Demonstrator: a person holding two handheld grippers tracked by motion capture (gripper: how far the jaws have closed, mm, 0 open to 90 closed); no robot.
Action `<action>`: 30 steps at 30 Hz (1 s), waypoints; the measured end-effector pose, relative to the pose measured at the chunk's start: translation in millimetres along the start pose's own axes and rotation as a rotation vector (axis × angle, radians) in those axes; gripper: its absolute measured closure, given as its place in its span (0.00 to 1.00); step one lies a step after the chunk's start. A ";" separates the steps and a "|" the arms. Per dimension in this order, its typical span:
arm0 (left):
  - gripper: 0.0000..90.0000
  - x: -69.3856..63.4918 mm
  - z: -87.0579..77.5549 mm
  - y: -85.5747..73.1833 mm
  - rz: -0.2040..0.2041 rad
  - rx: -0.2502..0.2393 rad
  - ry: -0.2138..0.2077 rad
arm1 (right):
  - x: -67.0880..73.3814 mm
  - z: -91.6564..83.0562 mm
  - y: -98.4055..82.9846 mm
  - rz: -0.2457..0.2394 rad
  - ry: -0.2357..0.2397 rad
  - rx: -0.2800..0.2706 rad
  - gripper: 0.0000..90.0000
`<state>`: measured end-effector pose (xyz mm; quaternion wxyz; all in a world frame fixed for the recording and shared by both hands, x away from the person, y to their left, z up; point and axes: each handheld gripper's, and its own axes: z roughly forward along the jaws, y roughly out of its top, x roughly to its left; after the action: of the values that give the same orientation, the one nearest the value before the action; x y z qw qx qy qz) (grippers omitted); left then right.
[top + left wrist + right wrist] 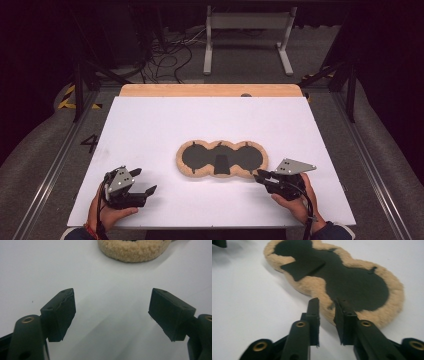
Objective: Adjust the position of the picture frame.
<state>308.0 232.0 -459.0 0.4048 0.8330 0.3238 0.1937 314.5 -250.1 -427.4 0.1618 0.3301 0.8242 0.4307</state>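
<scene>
While you look down from the high view, read these lines one by one
High view, pad: the tan fleece pad point(221, 159) with its black three-lobed lining lies flat near the middle of the white board point(150, 130), lining up
High view, your left gripper point(143, 181): you hold it at the board's near left corner, well apart from the pad, jaws spread with nothing between them
High view, your right gripper point(259, 175): you hold it just beside the pad's right lobe, tips at the fleece rim, grey plate on top
Left gripper view, jaws: they stand wide apart over bare white board, and nothing sits between the fingertips point(62, 312)
Left gripper view, pad: its fleece edge point(133, 250) shows at the top, well ahead of the jaws
Right gripper view, jaws: they stand close together with a narrow gap, and the fingertips point(314, 305) reach the near fleece edge
Right gripper view, grip: you cannot tell whether the pads pinch the fleece or merely touch it
Right gripper view, pad: it point(362, 290) stretches away towards the upper left, a black flap lying on its middle lobe
</scene>
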 end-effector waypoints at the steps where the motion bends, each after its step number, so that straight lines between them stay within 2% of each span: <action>1: 0.24 0.5 -1.5 -1.5 -0.006 -0.003 0.003 | 2.6 1.3 1.3 -0.005 0.016 0.000 0.86; 4: 0.23 3.7 -5.0 -3.6 -0.015 -0.009 0.008 | 8.3 9.3 5.1 -0.002 0.052 0.014 0.87; 13: 0.23 2.5 -2.6 -3.3 -0.010 0.006 0.010 | 18.5 33.3 13.7 -0.014 0.079 0.063 0.86; 19: 0.23 5.1 -1.2 -3.7 -0.011 0.008 0.008 | 18.9 48.7 20.1 0.009 0.103 0.079 0.85; 24: 0.23 4.8 1.1 -3.7 -0.001 0.016 0.002 | 20.9 56.3 20.5 0.006 0.122 0.101 0.85; 30: 0.23 3.5 1.6 -3.5 0.000 0.023 0.005 | 20.9 57.7 20.2 0.006 0.122 0.108 0.84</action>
<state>310.1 235.1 -462.6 0.3945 0.8369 0.3271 0.1921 339.2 -192.7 -443.9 0.0920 0.3141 0.8535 0.4054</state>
